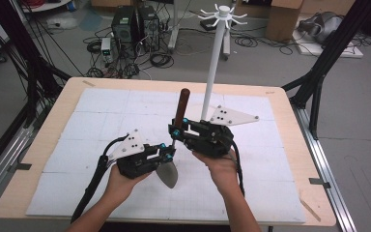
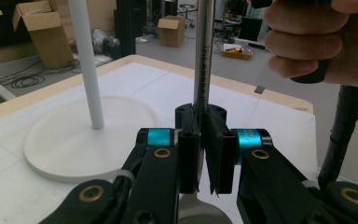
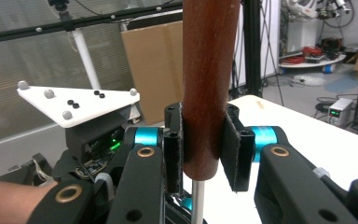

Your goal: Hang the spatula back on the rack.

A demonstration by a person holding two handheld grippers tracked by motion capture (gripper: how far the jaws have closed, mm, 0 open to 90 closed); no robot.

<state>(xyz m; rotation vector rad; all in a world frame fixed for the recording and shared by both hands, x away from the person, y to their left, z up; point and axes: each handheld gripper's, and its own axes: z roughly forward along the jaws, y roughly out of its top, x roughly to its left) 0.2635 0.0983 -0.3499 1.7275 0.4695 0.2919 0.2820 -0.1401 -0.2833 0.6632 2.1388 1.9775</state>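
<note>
Centrally on the table (image 1: 290, 159), a spatula (image 1: 175, 140) is held upright between two hand-held grippers, with a white stand (image 1: 211, 77) used as the landmark for all places given.

The spatula is seen just in front of the stand's pole and slightly to its left in the high view. Its brown wooden handle (image 1: 182, 104) points up, its thin metal shaft (image 2: 203, 56) runs down from it, and its grey metal blade (image 1: 168, 173) hangs lowest, nearest the person.

The right gripper (image 1: 176, 130) is positioned directly in front of the stand's base (image 2: 74, 140). Its jaws are clamped on the lower end of the wooden handle (image 3: 207, 84), with the shaft emerging beneath them in the right gripper view. It is gripped from behind by the right hand (image 1: 222, 166).

The left gripper (image 1: 170, 153) is set lower, farther from the stand and toward the person's left. Its jaws are pressed together on the metal shaft, just above the blade, whose top edge is seen beneath them in the left gripper view. It is supported from below by the left hand (image 1: 121, 181).

In the left gripper view, the stand's round base is seen flat on the white mat (image 1: 101, 125), left of the shaft and beyond the jaws.
</note>
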